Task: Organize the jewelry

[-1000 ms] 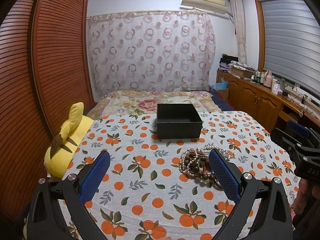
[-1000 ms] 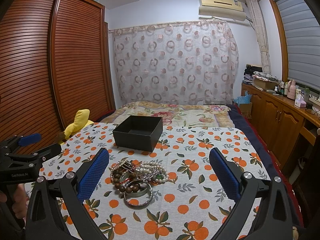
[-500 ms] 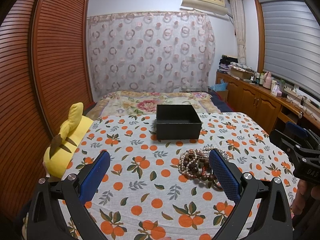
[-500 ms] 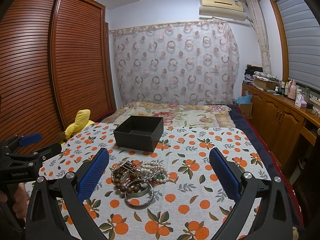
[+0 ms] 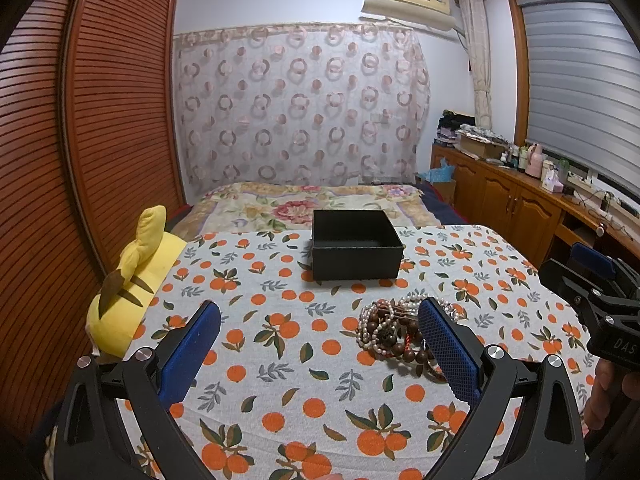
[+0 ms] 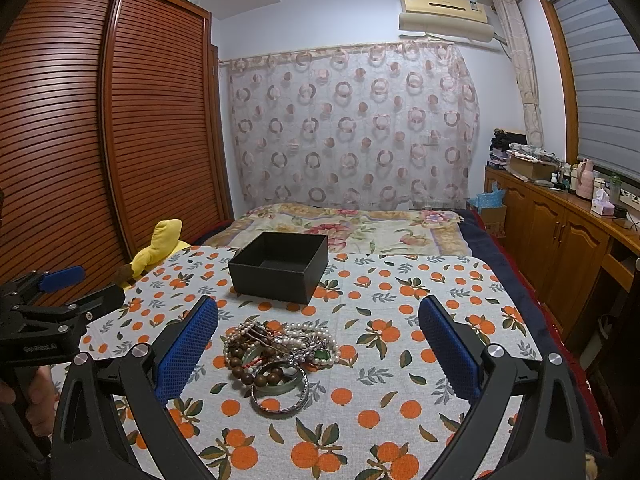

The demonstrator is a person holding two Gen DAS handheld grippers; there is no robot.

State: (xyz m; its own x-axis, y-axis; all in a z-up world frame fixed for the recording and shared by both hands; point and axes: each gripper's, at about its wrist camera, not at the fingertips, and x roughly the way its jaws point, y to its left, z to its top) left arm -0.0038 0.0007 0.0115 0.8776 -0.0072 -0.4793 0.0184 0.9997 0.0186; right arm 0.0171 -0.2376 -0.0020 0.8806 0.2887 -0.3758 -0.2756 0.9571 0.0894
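A pile of jewelry, with pearl strands, brown bead bracelets and a silver bangle, lies on the orange-print tablecloth. The pile also shows in the left wrist view, partly behind my right finger pad. An empty black box stands open behind it, and it also shows in the left wrist view. My left gripper is open and empty, left of the pile. My right gripper is open and empty, above the near side of the pile.
A yellow plush toy lies at the table's left edge. A bed with a floral cover is behind the table. A wooden wardrobe stands on the left, and low wooden cabinets on the right.
Both grippers have barely shifted. The jewelry and the box have not moved.
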